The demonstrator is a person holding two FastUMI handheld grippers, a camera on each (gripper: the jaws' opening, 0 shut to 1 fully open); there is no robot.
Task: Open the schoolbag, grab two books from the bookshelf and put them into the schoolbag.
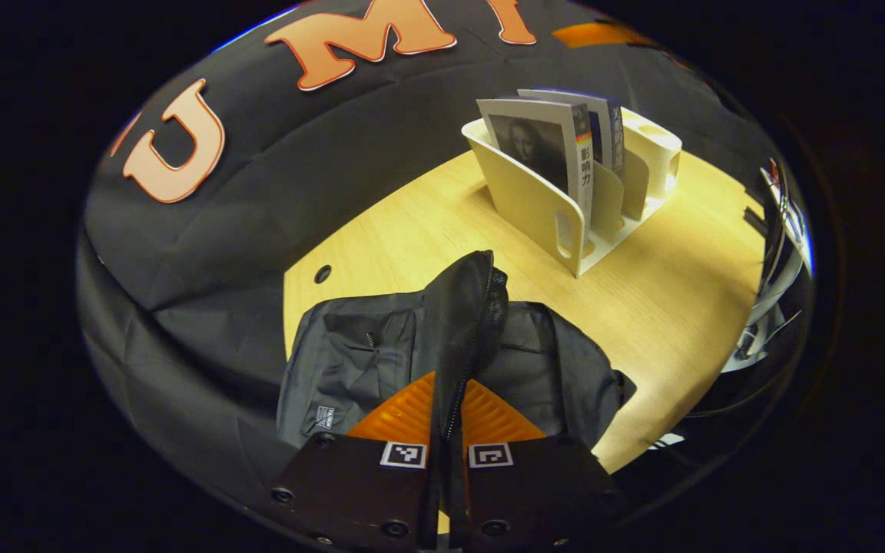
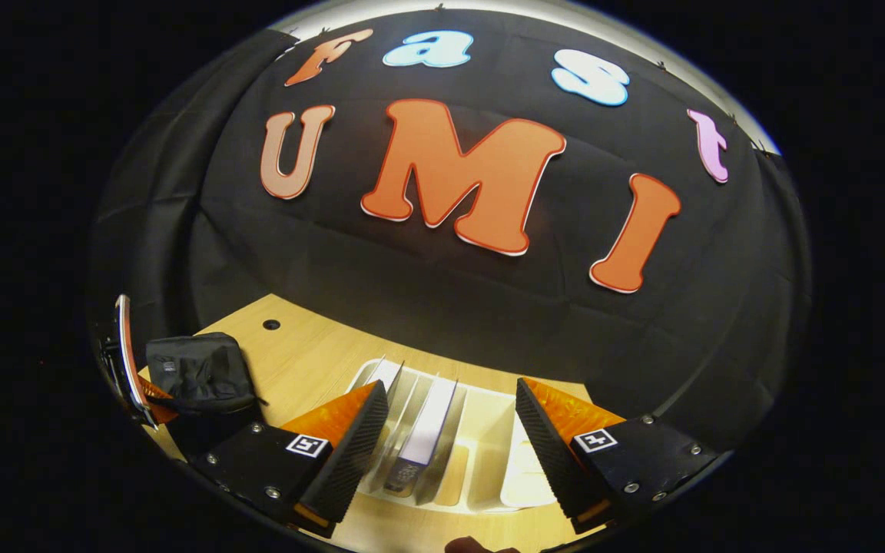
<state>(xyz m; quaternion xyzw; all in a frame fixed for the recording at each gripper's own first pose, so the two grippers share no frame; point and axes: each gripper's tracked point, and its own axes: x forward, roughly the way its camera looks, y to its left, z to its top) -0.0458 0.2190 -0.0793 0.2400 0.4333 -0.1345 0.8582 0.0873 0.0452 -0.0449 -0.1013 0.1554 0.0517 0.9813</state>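
In the left gripper view the black schoolbag (image 1: 366,361) lies on the wooden table, and my left gripper (image 1: 449,399) is shut on a raised fold of its zippered edge (image 1: 465,307). Beyond it stands the cream bookshelf (image 1: 558,207) holding two upright books (image 1: 542,146). In the right gripper view my right gripper (image 2: 450,430) hangs open above the bookshelf (image 2: 488,430), its fingers spread to either side of the books (image 2: 427,422), touching nothing. The schoolbag (image 2: 200,369) sits at the far left there, with the other gripper (image 2: 131,369) beside it.
The table (image 1: 681,292) has a small cable hole (image 1: 323,273) near the back wall. Black cloth walls stand close behind the table. The table's right edge (image 1: 750,230) gives onto booth equipment.
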